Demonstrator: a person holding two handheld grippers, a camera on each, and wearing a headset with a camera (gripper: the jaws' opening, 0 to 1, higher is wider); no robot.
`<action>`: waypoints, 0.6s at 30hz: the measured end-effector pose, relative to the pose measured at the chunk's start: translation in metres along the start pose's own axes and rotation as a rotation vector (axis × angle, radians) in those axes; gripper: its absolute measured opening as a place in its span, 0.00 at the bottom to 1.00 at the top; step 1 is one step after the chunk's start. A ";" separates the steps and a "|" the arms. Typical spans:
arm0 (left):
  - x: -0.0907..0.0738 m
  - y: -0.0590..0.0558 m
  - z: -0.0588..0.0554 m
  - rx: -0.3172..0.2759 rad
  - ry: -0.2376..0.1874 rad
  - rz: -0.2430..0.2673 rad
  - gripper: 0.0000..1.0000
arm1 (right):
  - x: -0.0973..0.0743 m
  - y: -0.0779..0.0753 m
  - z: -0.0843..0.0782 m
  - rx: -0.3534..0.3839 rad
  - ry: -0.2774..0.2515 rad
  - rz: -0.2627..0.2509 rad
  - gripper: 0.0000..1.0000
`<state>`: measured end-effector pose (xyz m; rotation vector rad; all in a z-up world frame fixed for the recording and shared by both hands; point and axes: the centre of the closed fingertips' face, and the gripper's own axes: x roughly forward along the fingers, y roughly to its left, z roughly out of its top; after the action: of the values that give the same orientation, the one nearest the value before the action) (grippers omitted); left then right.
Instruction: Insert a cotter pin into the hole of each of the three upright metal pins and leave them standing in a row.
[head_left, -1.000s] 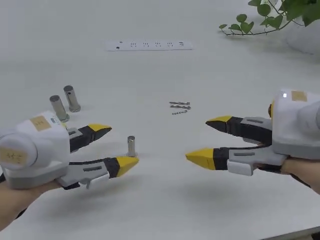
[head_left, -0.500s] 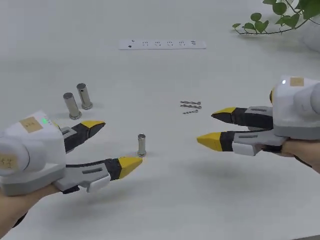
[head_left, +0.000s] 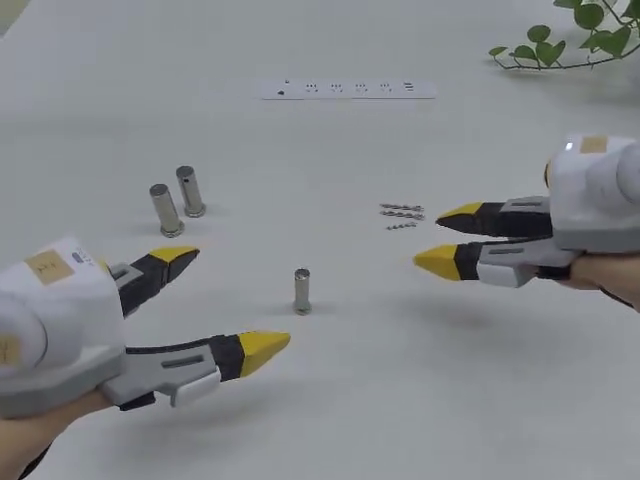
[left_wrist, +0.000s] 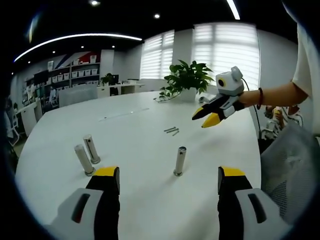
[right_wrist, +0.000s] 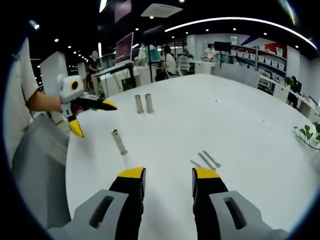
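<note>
Three upright metal pins stand on the white table: one alone (head_left: 302, 290) (left_wrist: 179, 161) (right_wrist: 119, 141) in the middle, and a pair (head_left: 176, 199) (left_wrist: 87, 154) (right_wrist: 142, 103) at the left. Three cotter pins (head_left: 400, 215) (left_wrist: 171, 130) (right_wrist: 205, 161) lie loose right of centre. My left gripper (head_left: 220, 300) (left_wrist: 165, 177) is open and empty, a little short of the lone pin. My right gripper (head_left: 448, 238) (right_wrist: 169, 175) is open and empty, just right of the cotter pins and slightly above the table.
A white power strip (head_left: 348, 90) (left_wrist: 122, 114) lies at the table's far side. A green plant (head_left: 570, 35) (left_wrist: 187, 77) (right_wrist: 310, 136) stands at the far right. Office desks, shelves and people fill the room behind.
The camera has panned, shifting everything right. My right gripper has moved up toward the cotter pins and its jaws have narrowed. My left gripper has drawn back from the lone pin.
</note>
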<state>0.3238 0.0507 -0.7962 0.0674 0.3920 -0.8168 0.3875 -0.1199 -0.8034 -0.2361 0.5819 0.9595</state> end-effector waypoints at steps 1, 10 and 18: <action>-0.001 0.000 0.000 -0.004 -0.001 0.004 0.82 | 0.002 -0.002 0.000 -0.005 0.005 0.000 0.38; -0.011 0.008 -0.001 -0.011 -0.007 0.057 0.87 | 0.012 -0.014 0.000 -0.026 0.031 0.009 0.34; -0.017 0.010 -0.003 -0.026 -0.004 0.081 0.88 | 0.020 -0.027 -0.002 -0.053 0.068 0.020 0.30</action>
<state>0.3194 0.0704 -0.7937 0.0574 0.3932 -0.7316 0.4171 -0.1221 -0.8181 -0.3112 0.6224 0.9895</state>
